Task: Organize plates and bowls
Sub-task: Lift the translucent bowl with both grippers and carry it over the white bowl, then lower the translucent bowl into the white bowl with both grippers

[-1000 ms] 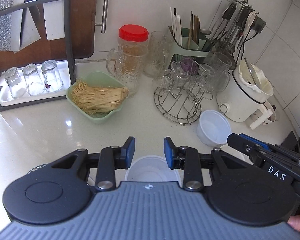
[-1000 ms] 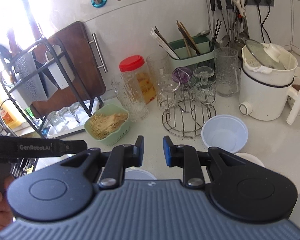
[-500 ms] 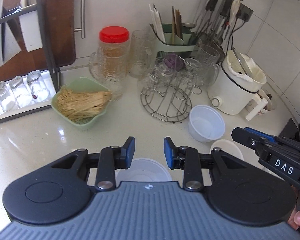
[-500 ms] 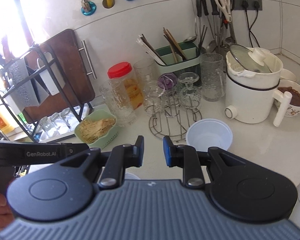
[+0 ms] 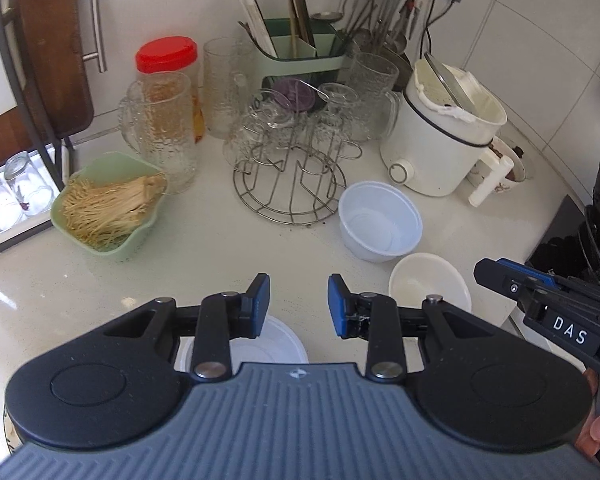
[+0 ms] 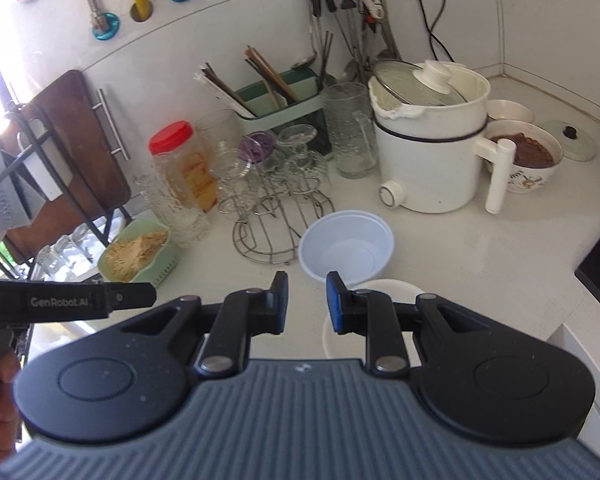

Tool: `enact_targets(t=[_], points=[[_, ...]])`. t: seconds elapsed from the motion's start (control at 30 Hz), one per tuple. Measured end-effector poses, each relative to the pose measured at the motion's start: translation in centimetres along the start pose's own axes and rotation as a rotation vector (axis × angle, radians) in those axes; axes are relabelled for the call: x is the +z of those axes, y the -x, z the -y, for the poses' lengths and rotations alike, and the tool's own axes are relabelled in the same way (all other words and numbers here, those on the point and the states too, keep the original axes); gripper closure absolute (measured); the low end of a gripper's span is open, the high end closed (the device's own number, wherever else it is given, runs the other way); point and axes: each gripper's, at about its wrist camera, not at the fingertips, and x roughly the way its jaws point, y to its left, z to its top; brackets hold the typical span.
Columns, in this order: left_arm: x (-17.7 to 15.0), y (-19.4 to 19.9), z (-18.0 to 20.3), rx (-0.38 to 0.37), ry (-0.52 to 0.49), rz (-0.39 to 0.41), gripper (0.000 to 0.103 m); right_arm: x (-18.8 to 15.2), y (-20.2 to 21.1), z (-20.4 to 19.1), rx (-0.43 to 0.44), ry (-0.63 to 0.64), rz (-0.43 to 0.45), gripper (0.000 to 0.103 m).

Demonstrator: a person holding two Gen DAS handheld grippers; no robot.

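A white plastic bowl [image 5: 380, 220] stands upright on the pale counter, in front of the wire glass rack. A shallow cream bowl [image 5: 428, 284] sits just nearer, touching or almost touching it. My left gripper [image 5: 299, 304] hovers open, nothing between its blue pads, over a third white bowl [image 5: 276, 344] mostly hidden under the jaws. My right gripper [image 6: 307, 300] is open and empty too, above the counter just short of the plastic bowl [image 6: 346, 246] and over the cream bowl [image 6: 376, 292]. Each gripper shows at the edge of the other's view.
A green basket of pale strands [image 5: 108, 208], a red-lidded jar [image 5: 166, 80], a wire rack of glasses [image 5: 288, 184] and a white electric pot [image 5: 440, 140] crowd the back. A bowl of brown food [image 6: 528, 156] sits behind the pot. A black hob [image 5: 572, 232] bounds the right.
Both grippers have drifted to the right along the counter. The plastic bowl is now nearer the middle of both views and the cream bowl has come into sight. The jaws look unchanged.
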Motion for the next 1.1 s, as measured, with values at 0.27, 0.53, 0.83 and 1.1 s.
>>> enact_targets(t=[0.27,0.53,0.83,1.1], points=[[2.7,-3.9,1.5,-0.074,0.002,-0.063,0.048,0.6,-1.5,2.0,-0.007,-0.018,-0.028,0.078],[5.4,-9.3,2.0,-0.07,0.02,-0.085,0.038,1.8,-4.9,5.1,-0.06,-0.029,-0.052,0.043],[5.6,-15.4,2.9,-0.126,0.059,-0.094,0.038,1.7,-11.0,7.7,-0.02,-0.037,-0.093,0.044],[5.0,-19.3,2.7,-0.172,0.086,-0.116,0.043,1.8,-15.5,8.4,-0.043,-0.029,-0.116,0.049]])
